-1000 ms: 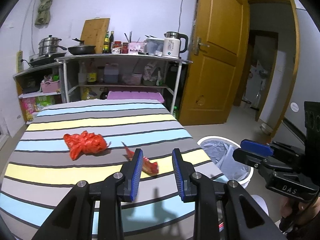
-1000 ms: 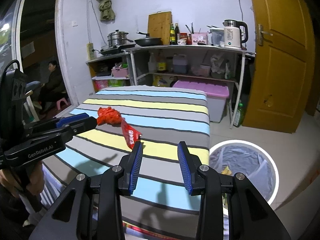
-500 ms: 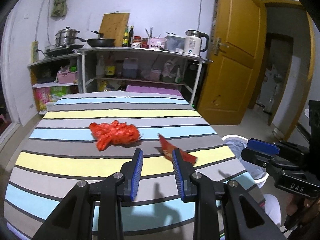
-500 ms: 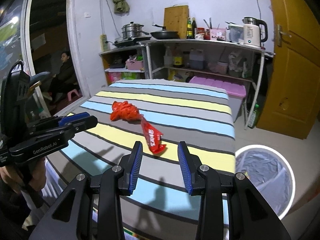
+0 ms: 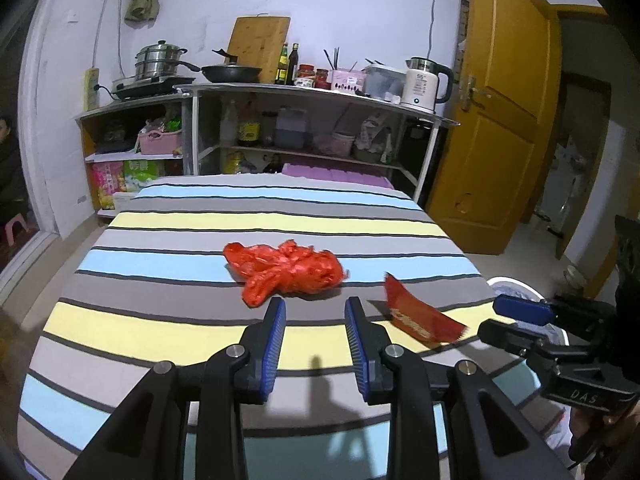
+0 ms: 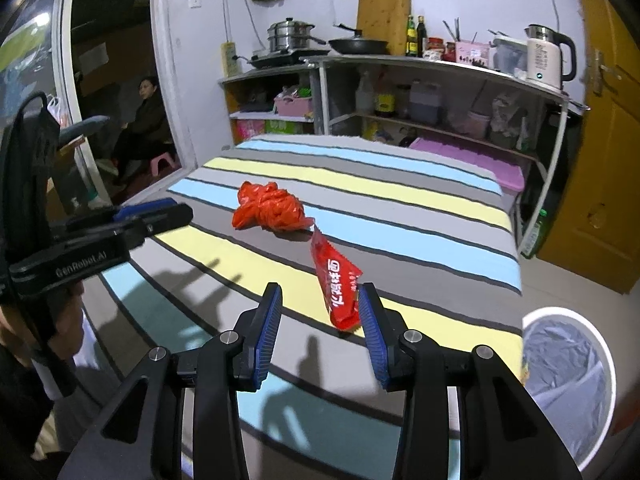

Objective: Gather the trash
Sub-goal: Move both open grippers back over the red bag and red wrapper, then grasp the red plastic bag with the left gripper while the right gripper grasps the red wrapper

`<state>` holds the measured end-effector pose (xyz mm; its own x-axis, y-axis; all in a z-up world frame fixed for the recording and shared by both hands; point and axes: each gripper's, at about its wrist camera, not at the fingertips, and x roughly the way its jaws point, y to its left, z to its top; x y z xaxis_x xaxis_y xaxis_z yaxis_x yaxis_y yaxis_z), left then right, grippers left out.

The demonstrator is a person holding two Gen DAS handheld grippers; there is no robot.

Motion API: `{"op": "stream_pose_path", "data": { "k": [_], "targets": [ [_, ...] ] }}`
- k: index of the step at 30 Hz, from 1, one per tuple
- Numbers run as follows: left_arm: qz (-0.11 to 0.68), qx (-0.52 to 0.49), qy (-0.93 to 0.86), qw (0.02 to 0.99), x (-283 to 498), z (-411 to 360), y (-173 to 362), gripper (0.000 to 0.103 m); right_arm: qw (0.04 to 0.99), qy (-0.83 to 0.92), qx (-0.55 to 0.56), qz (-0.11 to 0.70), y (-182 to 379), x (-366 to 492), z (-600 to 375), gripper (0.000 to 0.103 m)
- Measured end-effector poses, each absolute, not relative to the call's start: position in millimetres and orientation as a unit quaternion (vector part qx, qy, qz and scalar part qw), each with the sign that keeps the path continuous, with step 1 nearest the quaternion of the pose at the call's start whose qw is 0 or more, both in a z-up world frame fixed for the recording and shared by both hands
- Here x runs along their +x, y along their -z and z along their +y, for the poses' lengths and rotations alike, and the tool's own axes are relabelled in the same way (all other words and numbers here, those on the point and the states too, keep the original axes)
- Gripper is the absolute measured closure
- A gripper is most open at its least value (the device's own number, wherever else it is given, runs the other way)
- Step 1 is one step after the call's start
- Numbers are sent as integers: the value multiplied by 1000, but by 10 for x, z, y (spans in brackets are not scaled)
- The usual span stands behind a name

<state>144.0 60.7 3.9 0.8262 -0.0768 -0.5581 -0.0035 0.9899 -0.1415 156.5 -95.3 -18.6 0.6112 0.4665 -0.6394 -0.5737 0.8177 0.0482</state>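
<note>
A crumpled red plastic bag (image 5: 286,270) lies mid-table on the striped cloth; it also shows in the right wrist view (image 6: 270,208). A red snack wrapper (image 5: 420,318) lies to its right, also in the right wrist view (image 6: 336,284). My left gripper (image 5: 314,322) is open and empty, just short of the bag. My right gripper (image 6: 320,310) is open, with the wrapper's near end beside its right finger. The white trash bin (image 6: 568,376) with a grey liner stands on the floor at the table's right.
The striped table (image 5: 168,320) fills the foreground. Shelves with pots, a kettle (image 5: 424,82) and bottles stand behind it. A yellow door (image 5: 504,120) is at right. A person (image 6: 144,120) sits in the doorway at far left.
Both grippers have swung left and closer to the table. The bag now sits in front of the left gripper and the wrapper in front of the right. The jaws stay open.
</note>
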Motion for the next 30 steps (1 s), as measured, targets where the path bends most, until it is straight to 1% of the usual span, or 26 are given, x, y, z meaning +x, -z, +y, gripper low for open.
{"op": "stream_pose_path", "data": {
  "k": [2,10,12,14,15,22,24,25,26,27,30],
  "targets": [
    [295,-65,16,953,1501,648,-30,68,892,-289,-84,338,236,1635,-921,62],
    [308,-52,14,950,1820,803,62,66,882,-283,-94,365,443,1866,-826,62],
    [313,-51,13,948,1925,826,94,64,879,-283,-100,370,477,1908,-801,62],
    [315,-49,14,948,2019,842,119,57,876,-285,-104,375,514,1939,-777,62],
    [316,-49,16,948,2073,851,136,56,875,-284,-105,377,527,1954,-767,62],
    [333,-44,18,942,2455,942,263,55,870,-285,-92,392,586,2076,-788,63],
    [345,-46,18,937,2546,963,324,54,869,-285,-86,395,593,2105,-807,81],
    [353,-50,17,934,2571,977,358,54,869,-285,-84,396,595,2114,-807,83],
    [354,-54,20,934,2558,984,376,51,869,-285,-82,396,596,2119,-816,85],
    [356,-57,24,933,2539,986,394,49,869,-285,-81,396,598,2121,-821,90],
    [362,-43,30,931,2483,937,452,49,868,-290,-80,396,594,2124,-812,93]
  ]
}}
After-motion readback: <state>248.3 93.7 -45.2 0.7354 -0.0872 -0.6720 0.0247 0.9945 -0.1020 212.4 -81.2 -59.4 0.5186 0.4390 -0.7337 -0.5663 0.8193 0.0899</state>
